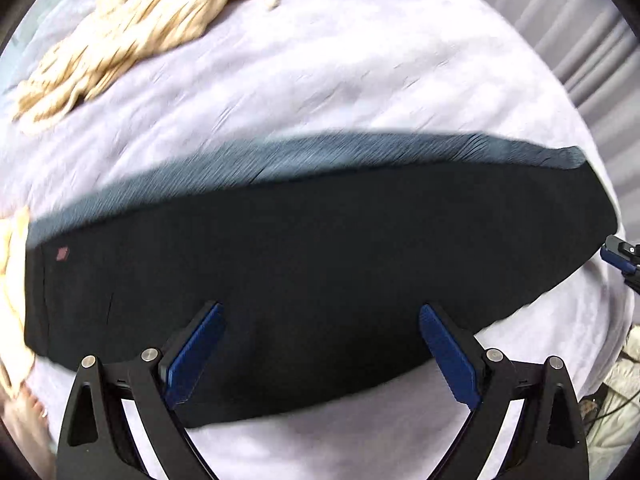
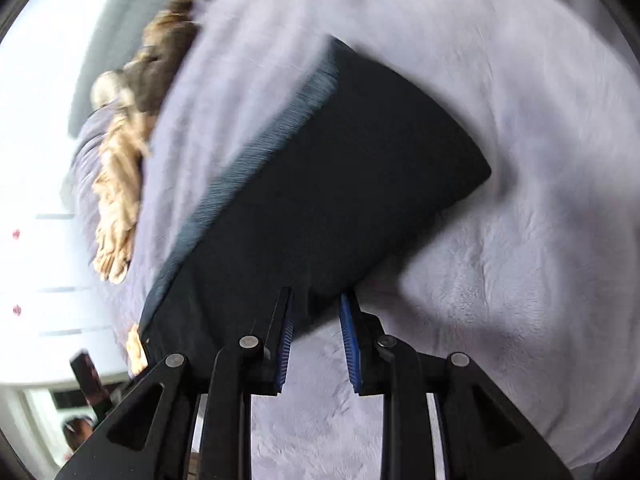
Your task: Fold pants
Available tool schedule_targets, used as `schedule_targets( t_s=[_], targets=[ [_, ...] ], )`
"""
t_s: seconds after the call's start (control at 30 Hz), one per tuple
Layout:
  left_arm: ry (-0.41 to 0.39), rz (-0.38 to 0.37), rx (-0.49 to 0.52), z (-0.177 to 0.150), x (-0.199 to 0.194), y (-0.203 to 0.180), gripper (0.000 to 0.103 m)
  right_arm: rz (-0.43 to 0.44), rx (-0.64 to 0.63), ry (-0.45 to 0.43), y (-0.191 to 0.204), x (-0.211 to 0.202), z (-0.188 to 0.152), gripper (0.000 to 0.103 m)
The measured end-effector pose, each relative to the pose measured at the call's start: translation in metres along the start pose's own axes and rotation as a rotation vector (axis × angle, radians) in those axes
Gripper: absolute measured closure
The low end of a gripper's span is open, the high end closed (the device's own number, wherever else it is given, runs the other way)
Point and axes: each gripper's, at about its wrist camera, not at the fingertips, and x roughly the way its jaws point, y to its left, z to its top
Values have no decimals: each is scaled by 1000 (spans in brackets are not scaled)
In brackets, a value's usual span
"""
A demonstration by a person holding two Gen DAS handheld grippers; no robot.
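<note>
Dark navy pants [image 1: 320, 264] lie folded in a long flat band on the lavender blanket [image 1: 320, 92], with a lighter ribbed waistband strip [image 1: 304, 160] along the far edge. My left gripper [image 1: 320, 312] is open wide, its blue pads [image 1: 198, 354] over the near edge of the pants, holding nothing. In the right wrist view the pants [image 2: 340, 184] run diagonally. My right gripper [image 2: 318, 300] is open, narrower, at the pants' near edge, with nothing between the pads. The right gripper's tip also shows in the left wrist view [image 1: 620, 254] at the pants' right end.
A cream knitted throw [image 1: 132, 36] lies crumpled at the far left of the bed, also in the right wrist view [image 2: 118, 192]. Grey curtains [image 1: 568, 28] hang at the right. A bare foot [image 1: 28, 412] shows at bottom left. Floor clutter and cables [image 1: 616, 392] lie off the bed's right edge.
</note>
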Motion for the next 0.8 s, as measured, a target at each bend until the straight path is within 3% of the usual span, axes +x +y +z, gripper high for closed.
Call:
schedule_targets(
  t_s=[0.13,0.23,0.27,0.3,0.37,0.43,0.47,0.53,0.57,0.67,0.8],
  targets=[
    [-41,4,36,42,29,-38,5,-61,-131,-39,31,-9,15,75],
    [-37,107,27,66,62,-51,5,-186,-161,-31,27,11,32,62],
    [-24,113,3,71,71,-39,5,-260,-183,-17,20,22,39,63],
    [-15,89,-35,72,71,-23,5,-281,-187,-4,12,28,44,72],
    [-10,126,-99,70,62,8,5,-233,-128,-7,-5,24,53,84],
    [-21,178,-156,58,40,50,5,-189,-26,-54,-16,5,53,82],
    [-27,177,-182,49,28,71,5,-160,7,-68,-16,-4,50,75],
    [-29,217,-212,27,8,111,5,-89,-7,-38,-5,-7,37,51],
    [-24,252,-217,19,3,130,5,-27,-23,-1,10,-1,30,42],
    [-1,328,-254,-12,-6,184,5,154,-82,145,66,34,-18,41],
    [4,409,-291,-47,1,250,5,333,-107,390,147,119,-115,41]
  ],
)
